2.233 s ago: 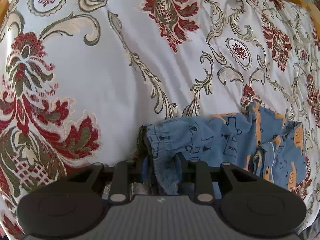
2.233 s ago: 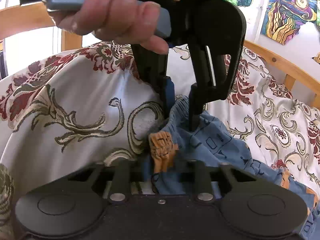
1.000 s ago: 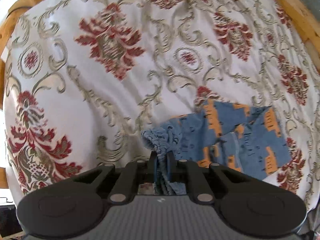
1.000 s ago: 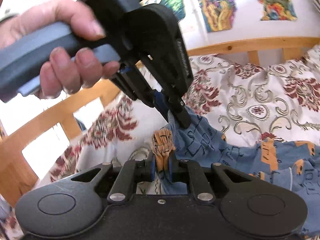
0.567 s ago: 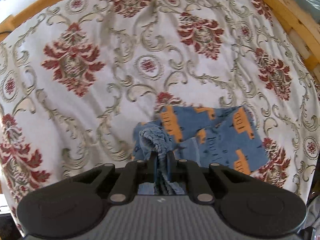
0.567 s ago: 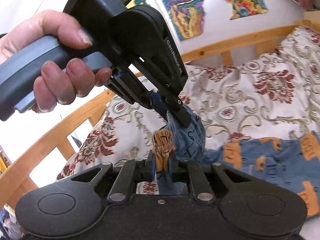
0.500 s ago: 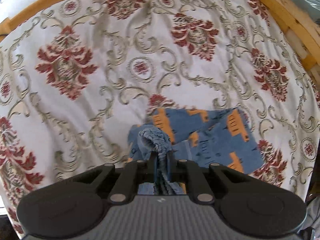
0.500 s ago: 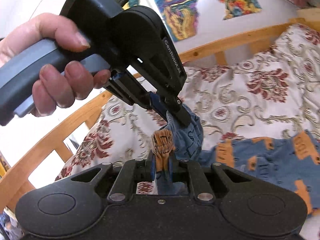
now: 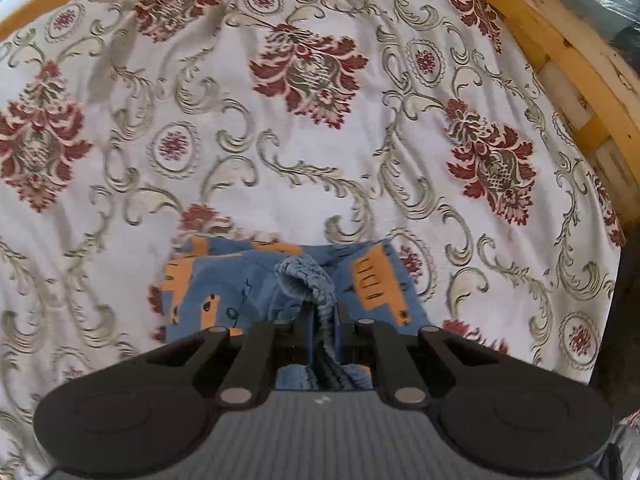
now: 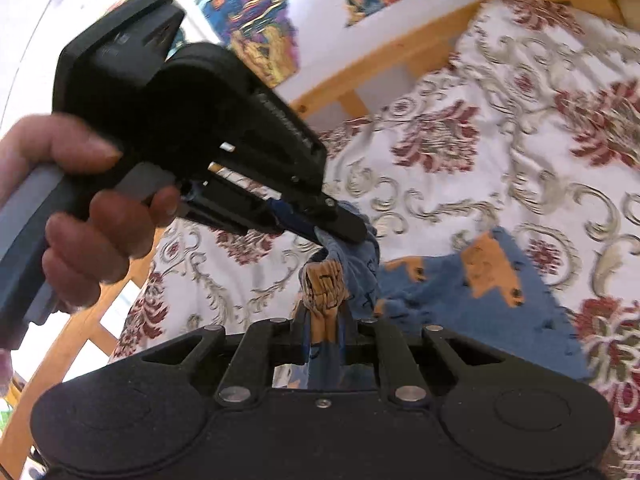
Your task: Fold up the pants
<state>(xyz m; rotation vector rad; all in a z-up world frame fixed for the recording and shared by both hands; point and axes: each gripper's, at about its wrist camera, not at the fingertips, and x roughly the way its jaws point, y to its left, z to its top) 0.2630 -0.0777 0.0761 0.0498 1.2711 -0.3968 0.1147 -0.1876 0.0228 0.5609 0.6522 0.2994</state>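
Observation:
Small blue pants [image 9: 224, 292] with orange patches lie on the patterned bedspread, and their gathered waistband is lifted over the rest of the cloth. My left gripper [image 9: 323, 316] is shut on the blue elastic waistband and points steeply down. In the right wrist view my right gripper [image 10: 325, 320] is shut on an orange-printed bunch of the same waistband. The left gripper [image 10: 340, 236] shows there from the side, held by a hand [image 10: 92, 216], pinching the band just beyond my right fingers. The pants [image 10: 472, 292] trail to the right across the bed.
A white bedspread [image 9: 320, 152] with red flowers and grey scrolls covers the bed. A wooden bed rail [image 9: 560, 56] curves along the far and right edges. Colourful paintings [image 10: 256, 20] hang on the wall behind the frame [image 10: 384, 68].
Both grippers have carried the waistband across the bed over the spread legs. The legs now lie directly under the left gripper. The right wrist view has rolled.

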